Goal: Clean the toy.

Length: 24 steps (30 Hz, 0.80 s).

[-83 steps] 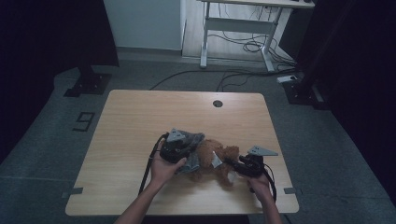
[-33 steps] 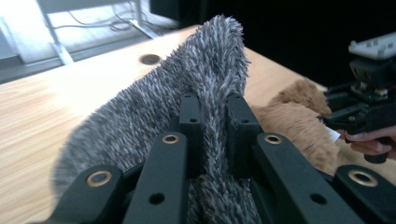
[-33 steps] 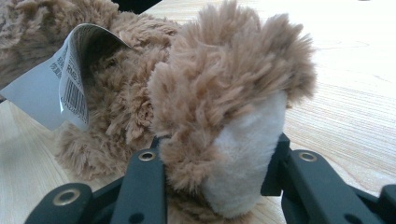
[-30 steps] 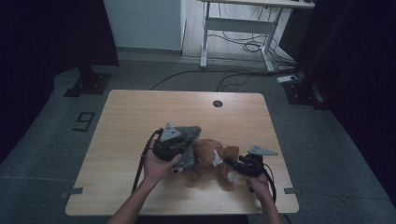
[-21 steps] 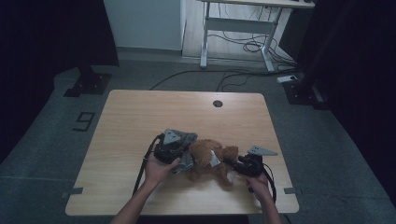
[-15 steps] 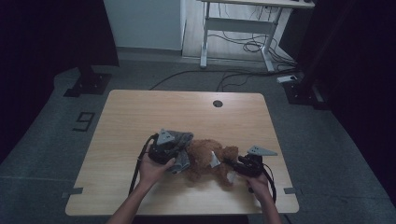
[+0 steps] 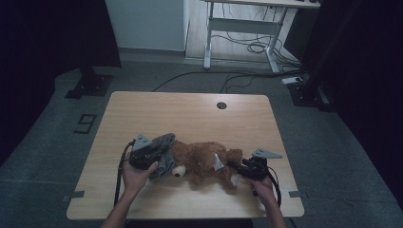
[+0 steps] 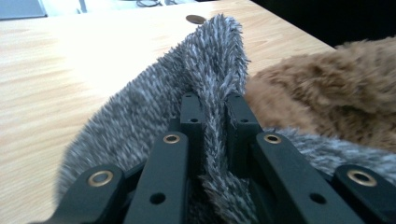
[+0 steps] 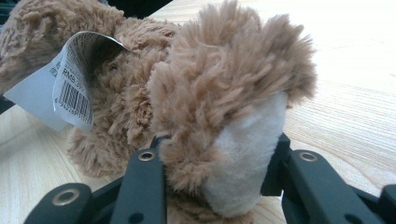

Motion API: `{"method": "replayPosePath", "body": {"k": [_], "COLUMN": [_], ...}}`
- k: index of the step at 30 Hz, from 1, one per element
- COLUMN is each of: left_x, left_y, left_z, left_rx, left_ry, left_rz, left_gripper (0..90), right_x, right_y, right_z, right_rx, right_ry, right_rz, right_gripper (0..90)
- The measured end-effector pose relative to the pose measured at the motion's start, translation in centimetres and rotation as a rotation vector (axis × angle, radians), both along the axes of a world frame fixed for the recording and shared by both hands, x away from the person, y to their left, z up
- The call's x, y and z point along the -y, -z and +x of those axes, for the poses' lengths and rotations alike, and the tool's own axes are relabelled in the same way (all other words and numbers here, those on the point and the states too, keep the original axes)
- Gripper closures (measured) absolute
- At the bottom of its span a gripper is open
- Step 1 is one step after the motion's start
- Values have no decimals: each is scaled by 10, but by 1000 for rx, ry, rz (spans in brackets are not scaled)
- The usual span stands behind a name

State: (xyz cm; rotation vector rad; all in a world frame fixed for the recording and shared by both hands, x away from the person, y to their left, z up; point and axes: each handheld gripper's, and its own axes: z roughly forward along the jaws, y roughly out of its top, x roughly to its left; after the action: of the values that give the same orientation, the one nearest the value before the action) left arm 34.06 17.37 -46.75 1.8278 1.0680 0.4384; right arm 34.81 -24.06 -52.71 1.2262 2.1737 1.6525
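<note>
dressing step: my left claw (image 8: 212,121) is clenched on the grey fuzzy cloth (image 8: 205,60), my right claw (image 9: 215,163) grips the teddy bear (image 7: 202,159) foot; next, draw the cloth over its head.

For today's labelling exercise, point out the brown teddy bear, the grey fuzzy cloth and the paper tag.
brown teddy bear (image 7: 202,160): high view, on its belly.
grey fuzzy cloth (image 8: 205,65): left gripper view, on its raised fold.
paper tag (image 9: 74,74): right gripper view, on its printed face.

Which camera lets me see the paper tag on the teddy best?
The right gripper view: the tag is close, curled against the teddy, and its barcode shows. In the high view the tag is just a small pale flap on the teddy's body. The left gripper view shows brown fur and grey cloth.
</note>
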Motion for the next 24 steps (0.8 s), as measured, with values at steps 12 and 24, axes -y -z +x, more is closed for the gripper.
{"method": "replayPosePath", "body": {"k": [12,24], "left_x": [-22,54], "left_y": [3,-72], "left_z": [-2,15], "left_rx": [-44,55], "left_ry": [-44,124], "left_rz": [-40,-43], "left_gripper": [797,795], "right_x": [1,1], "right_y": [1,0], "right_z": [0,0], "right_rx": [4,4], "right_ry": [15,20], "right_rz": [-26,-25], "right_gripper": [630,629]}}
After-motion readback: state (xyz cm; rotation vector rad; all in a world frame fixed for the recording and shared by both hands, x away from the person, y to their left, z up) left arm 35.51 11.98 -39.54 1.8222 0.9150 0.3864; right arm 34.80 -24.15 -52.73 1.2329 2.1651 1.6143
